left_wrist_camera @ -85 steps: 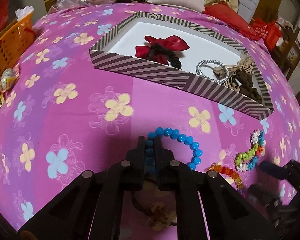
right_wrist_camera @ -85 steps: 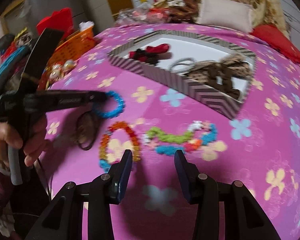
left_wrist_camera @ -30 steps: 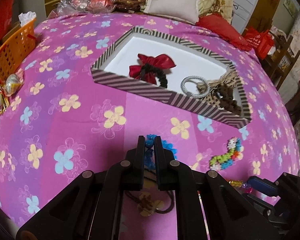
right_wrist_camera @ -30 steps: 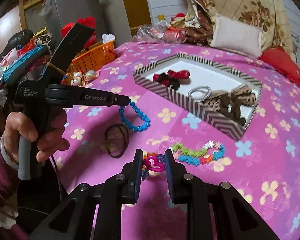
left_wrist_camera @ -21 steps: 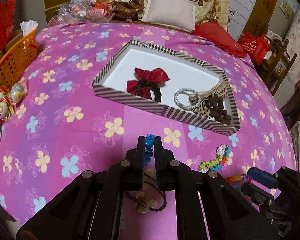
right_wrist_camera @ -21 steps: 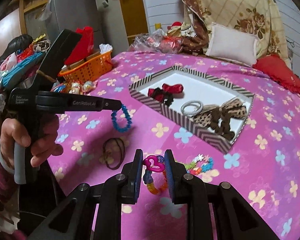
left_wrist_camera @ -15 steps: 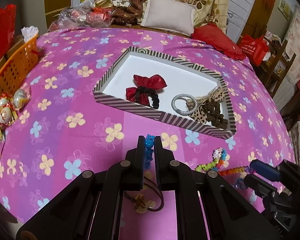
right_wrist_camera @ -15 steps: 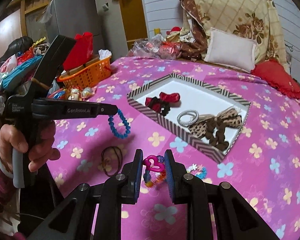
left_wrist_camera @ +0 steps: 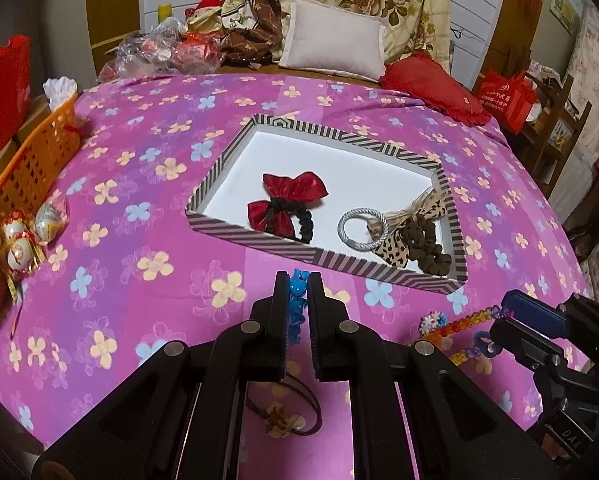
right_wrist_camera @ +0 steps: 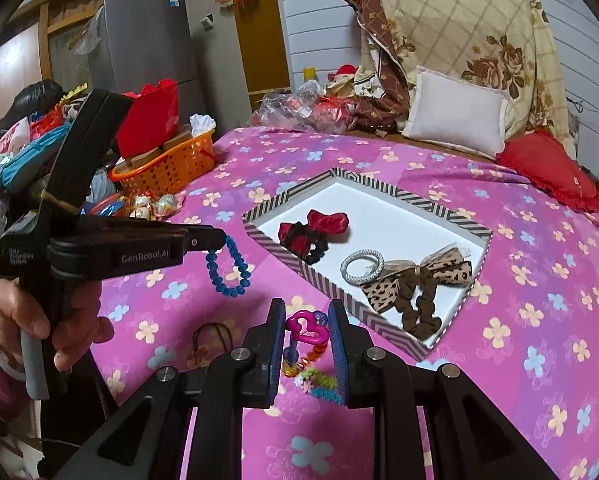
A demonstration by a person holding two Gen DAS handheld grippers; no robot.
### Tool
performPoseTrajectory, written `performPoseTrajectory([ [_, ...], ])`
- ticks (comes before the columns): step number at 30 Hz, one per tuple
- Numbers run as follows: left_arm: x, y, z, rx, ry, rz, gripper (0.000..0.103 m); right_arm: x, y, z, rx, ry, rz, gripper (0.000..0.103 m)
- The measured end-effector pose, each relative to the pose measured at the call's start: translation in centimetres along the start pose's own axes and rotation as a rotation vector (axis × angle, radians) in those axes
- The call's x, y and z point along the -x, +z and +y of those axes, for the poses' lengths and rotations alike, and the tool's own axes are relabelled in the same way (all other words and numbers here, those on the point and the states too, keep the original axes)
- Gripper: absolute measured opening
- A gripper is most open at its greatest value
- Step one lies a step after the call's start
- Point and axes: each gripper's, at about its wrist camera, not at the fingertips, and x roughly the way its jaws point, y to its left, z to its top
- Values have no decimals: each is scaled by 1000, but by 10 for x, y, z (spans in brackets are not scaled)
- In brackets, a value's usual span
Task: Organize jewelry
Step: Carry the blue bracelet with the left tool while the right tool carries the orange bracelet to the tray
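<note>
My left gripper [left_wrist_camera: 298, 280] is shut on a blue bead bracelet [right_wrist_camera: 227, 268], which hangs from its tips above the bedspread; the beads show between the fingers in the left wrist view [left_wrist_camera: 298, 290]. My right gripper [right_wrist_camera: 306, 312] is shut on a multicoloured bead bracelet with a pink heart charm [right_wrist_camera: 305, 330], held in the air. The striped tray [left_wrist_camera: 259, 236] lies ahead and holds a red bow scrunchie [left_wrist_camera: 289, 202], a silver ring band [left_wrist_camera: 361, 228] and a leopard bow scrunchie [left_wrist_camera: 417, 236].
A brown hair tie [left_wrist_camera: 287, 420] and a colourful flower-bead bracelet [right_wrist_camera: 319, 384] lie on the pink floral bedspread below the grippers. An orange basket [right_wrist_camera: 167, 168] and wrapped sweets [left_wrist_camera: 19, 236] sit at the left edge. Pillows [left_wrist_camera: 333, 46] lie behind the tray.
Both grippers have risen higher above the bed with their bracelets. The tray now looks smaller and farther below. The right gripper closed on the multicoloured bracelet between 2.8 s and 1 s ago.
</note>
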Motion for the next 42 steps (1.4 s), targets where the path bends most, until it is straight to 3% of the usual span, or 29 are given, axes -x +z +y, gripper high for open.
performPoseTrajectory([
  [25, -43, 69, -16, -49, 60, -13, 7, -48, 73, -42, -12, -42, 0, 21],
  [42, -78, 92, -21, -46, 76, 11, 7, -81, 87, -60, -23, -42, 34, 21],
])
